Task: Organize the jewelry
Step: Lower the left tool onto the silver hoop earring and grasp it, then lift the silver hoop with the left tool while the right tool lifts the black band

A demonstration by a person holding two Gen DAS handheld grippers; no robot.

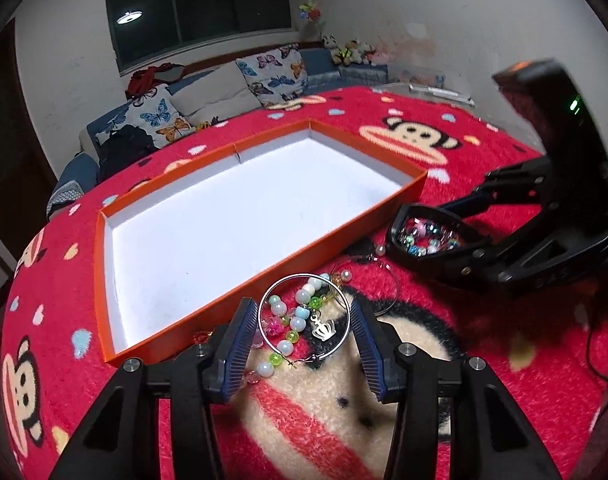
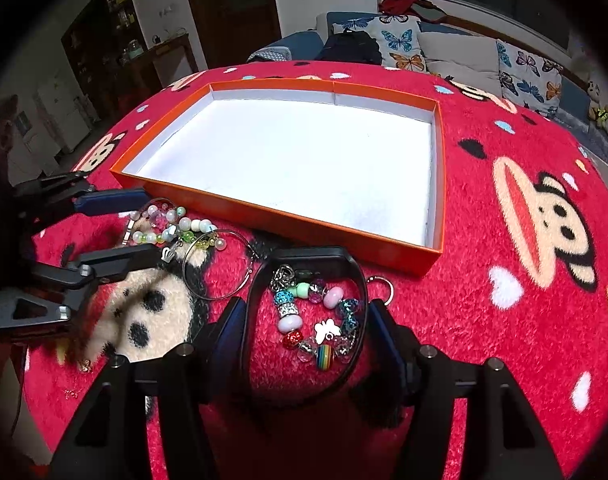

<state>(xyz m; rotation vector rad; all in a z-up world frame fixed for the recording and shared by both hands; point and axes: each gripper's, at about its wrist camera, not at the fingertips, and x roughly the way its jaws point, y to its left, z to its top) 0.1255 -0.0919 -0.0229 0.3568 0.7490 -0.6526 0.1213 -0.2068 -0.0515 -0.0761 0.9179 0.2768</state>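
An orange box (image 1: 224, 300) with a white inside lies on the red blanket. Just in front of it, my left gripper (image 1: 302, 308) has its blue pads against both sides of a silver hoop (image 1: 264, 292). The hoop carries a crown charm (image 1: 323, 328) and lies over a pastel bead bracelet (image 1: 298, 323). In the right wrist view, my right gripper (image 2: 305, 304) has its pads against a black wristband (image 2: 307, 256). The wristband's loop encloses a colourful charm bracelet (image 2: 333, 296). The left gripper (image 2: 150, 224) shows at the left in that view. The right gripper (image 1: 419, 232) shows at the right in the left wrist view.
A second thin wire hoop (image 2: 248, 270) lies between the two grippers. A small key ring (image 2: 389, 286) sits by the right finger. The red monkey-print blanket (image 2: 503, 320) covers the whole table. A sofa with butterfly cushions (image 1: 272, 72) stands beyond the far edge.
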